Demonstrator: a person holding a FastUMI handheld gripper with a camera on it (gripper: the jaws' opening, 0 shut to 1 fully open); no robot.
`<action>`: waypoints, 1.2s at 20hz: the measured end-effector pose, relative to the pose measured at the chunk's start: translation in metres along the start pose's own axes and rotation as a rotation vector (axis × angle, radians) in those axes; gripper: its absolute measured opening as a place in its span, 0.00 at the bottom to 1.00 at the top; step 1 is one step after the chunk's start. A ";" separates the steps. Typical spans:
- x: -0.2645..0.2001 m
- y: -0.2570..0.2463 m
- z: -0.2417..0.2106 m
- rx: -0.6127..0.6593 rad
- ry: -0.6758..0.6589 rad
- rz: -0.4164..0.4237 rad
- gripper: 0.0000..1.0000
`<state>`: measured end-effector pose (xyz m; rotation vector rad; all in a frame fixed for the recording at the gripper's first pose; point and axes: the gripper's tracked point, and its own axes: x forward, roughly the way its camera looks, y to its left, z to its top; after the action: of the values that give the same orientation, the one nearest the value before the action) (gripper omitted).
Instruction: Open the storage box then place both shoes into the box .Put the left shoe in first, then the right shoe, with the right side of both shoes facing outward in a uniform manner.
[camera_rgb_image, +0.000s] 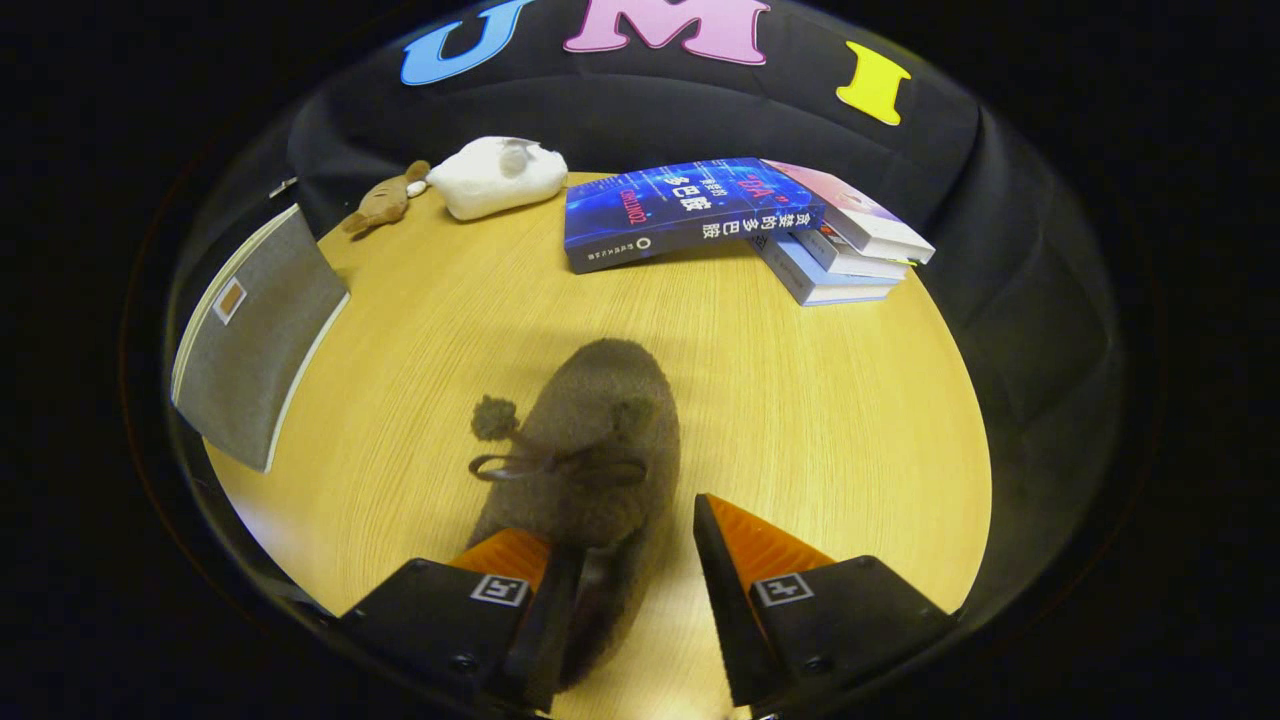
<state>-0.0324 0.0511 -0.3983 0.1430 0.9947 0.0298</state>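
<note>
Wooden table (800, 420), fuzzy brown shoe (590, 440) (bow-laced) between parted jaws

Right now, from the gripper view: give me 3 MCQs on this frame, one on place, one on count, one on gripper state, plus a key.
1. Where is the fuzzy brown shoe relative to the gripper?
A. Beyond the books
B. Its heel end lies between the fingers and its toe points ahead
C. Inside the grey storage box

2. How many plush toys lie at the far end of the wooden table?
A. None
B. Two
C. Four

3. What state is the gripper in?
A. Open, with a gap beside one finger
B. Shut on the shoe
C. Shut on a book

Key:
1 B: the shoe's near end sits between the fingers.
2 B: a white plush and a small brown plush lie side by side.
3 A: table shows between the shoe and one finger, so both do not press.
</note>
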 end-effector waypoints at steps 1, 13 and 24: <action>0.005 0.001 -0.001 -0.001 0.008 0.000 0.48; -0.075 0.020 0.060 0.118 -0.121 -0.051 0.08; -0.160 0.215 0.204 0.178 -0.276 0.164 0.08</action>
<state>0.0596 0.2275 -0.1273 0.3818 0.7068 0.0701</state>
